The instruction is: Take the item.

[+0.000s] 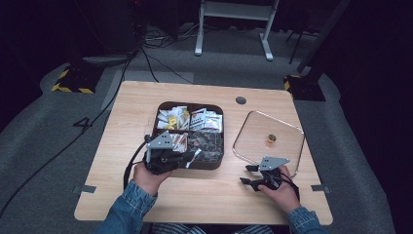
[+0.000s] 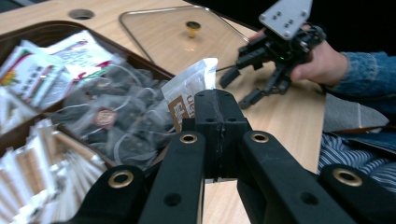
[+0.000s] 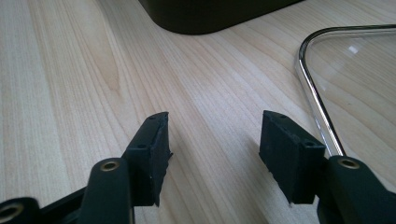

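Two claws are working: the left claw (image 2: 217, 116) is pinching a white sachet (image 2: 189, 91) above the brown box (image 1: 214, 163), while the right claw (image 3: 212, 149) is resting open over the tabletop (image 3: 70, 70) beside the glass lid (image 3: 355, 60).

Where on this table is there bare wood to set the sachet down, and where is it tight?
Widest bare patch: the front strip of the table, between the left gripper, shut on the sachet, and the open right gripper. Also open: left of the tea box. Tight: the gap between box and glass lid.
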{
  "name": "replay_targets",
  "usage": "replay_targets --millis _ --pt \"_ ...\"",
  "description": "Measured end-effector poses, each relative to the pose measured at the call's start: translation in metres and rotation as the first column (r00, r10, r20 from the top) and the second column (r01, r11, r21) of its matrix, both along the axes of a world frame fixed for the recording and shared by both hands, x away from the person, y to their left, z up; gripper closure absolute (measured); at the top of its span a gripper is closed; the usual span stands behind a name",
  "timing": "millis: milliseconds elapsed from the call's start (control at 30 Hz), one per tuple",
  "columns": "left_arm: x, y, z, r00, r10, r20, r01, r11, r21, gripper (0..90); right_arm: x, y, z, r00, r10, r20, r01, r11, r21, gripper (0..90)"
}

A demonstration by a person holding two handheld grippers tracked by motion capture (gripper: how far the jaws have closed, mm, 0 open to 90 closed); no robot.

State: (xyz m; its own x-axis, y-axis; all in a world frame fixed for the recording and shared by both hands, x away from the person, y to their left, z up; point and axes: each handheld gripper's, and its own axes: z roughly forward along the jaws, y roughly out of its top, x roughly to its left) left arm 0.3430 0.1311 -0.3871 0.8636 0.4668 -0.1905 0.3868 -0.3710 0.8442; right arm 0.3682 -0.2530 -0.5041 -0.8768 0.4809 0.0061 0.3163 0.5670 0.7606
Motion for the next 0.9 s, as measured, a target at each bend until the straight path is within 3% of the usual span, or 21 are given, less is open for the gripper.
replay_targets --millis 100,233,333,567,800,900 --pt "-0.001 -0.006 -0.003 0.9996 -0.028 -0.008 0.028 0.9996 0.007 89.6 0.0 0.0 0.0 1.0 0.0 0.0 0.0 1.0 0.0 42.9" --pt "-0.001 -0.014 -0.015 0.9973 -0.072 0.011 0.072 0.997 0.03 89.6 0.0 0.0 0.0 1.0 0.0 0.0 0.0 1.0 0.0 42.9" --pt "0.002 -0.019 -0.027 0.9962 -0.085 -0.019 0.086 0.9951 0.048 89.6 0.0 0.0 0.0 1.0 0.0 0.0 0.0 1.0 0.0 42.9" --pt "0.004 -0.029 -0.04 0.9912 -0.124 -0.047 0.128 0.988 0.086 89.6 0.0 0.0 0.0 1.0 0.0 0.001 0.0 1.0 0.0 42.9" --pt "0.005 -0.04 -0.051 0.9813 -0.169 -0.093 0.18 0.9746 0.133 89.5 0.0 0.0 0.0 1.0 -0.001 0.001 0.001 1.0 -0.001 42.9" --pt "0.006 -0.042 -0.056 0.9792 -0.171 -0.11 0.185 0.9723 0.143 89.5 0.0 0.0 0.0 1.0 -0.001 0.002 0.001 1.0 -0.001 42.9"
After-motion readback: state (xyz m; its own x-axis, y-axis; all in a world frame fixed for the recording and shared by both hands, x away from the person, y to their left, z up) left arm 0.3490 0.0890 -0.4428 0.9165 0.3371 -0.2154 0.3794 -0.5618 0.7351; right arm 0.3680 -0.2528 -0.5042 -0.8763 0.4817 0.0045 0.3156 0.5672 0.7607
